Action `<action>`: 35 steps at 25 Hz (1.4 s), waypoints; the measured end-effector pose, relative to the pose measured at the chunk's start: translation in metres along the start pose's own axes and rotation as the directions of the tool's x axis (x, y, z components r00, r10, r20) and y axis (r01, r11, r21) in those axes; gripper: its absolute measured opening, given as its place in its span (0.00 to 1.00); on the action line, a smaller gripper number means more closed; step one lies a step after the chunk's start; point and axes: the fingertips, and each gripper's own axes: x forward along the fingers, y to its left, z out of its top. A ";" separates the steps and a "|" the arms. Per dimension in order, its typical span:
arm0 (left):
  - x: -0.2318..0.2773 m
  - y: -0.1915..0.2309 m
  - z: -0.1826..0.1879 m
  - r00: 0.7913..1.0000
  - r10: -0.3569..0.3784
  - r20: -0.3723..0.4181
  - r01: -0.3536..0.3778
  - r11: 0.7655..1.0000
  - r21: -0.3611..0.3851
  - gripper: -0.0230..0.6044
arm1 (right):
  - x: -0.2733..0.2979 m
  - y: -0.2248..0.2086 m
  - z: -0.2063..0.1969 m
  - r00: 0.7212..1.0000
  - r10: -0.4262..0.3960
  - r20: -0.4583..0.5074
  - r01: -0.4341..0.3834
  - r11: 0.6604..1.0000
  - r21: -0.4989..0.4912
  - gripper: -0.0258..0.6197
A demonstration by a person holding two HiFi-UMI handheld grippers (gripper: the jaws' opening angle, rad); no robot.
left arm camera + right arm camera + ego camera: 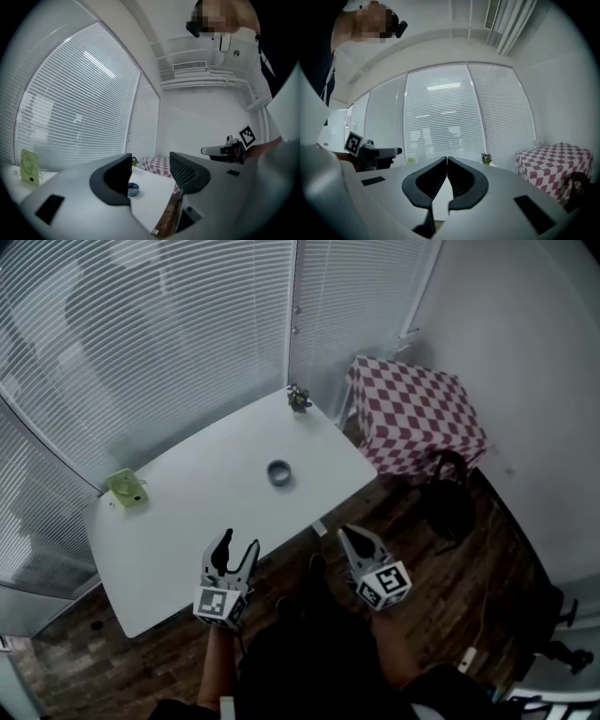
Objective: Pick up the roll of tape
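A small blue-grey roll of tape (279, 472) lies flat on the white table (187, 521), right of its middle. In the left gripper view the tape (133, 189) shows beyond the left jaw, far off. My left gripper (236, 550) hovers over the table's near edge, open and empty, well short of the tape. My right gripper (348, 535) is held off the table's near right corner, above the floor, its jaws pressed together with nothing between them; in its own view my right gripper (446, 161) points towards the blinds.
A green box-like object (127, 487) sits at the table's far left corner and a small potted plant (299, 399) at the far right corner. A red-checked covered stand (412, 413) and a dark chair (450, 498) are right of the table. Window blinds stand behind.
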 end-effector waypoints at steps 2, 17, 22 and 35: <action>0.004 0.003 -0.001 1.000 -0.001 0.004 0.001 1.000 -0.021 0.44 | 0.006 -0.004 -0.001 1.000 0.002 0.008 -0.002 1.000 0.031 0.05; 0.061 0.020 -0.008 0.999 0.031 -0.006 -0.031 0.999 -0.033 0.44 | 0.053 -0.043 -0.005 0.999 0.038 0.008 -0.038 0.998 0.046 0.05; 0.083 0.024 -0.010 1.000 0.017 -0.018 -0.017 1.000 -0.004 0.44 | 0.072 -0.060 -0.004 0.999 0.045 -0.012 -0.045 0.999 0.004 0.05; 0.145 0.044 -0.038 0.994 0.032 -0.107 -0.029 0.999 0.023 0.44 | 0.103 -0.088 -0.007 0.999 0.043 -0.032 -0.043 0.999 -0.003 0.05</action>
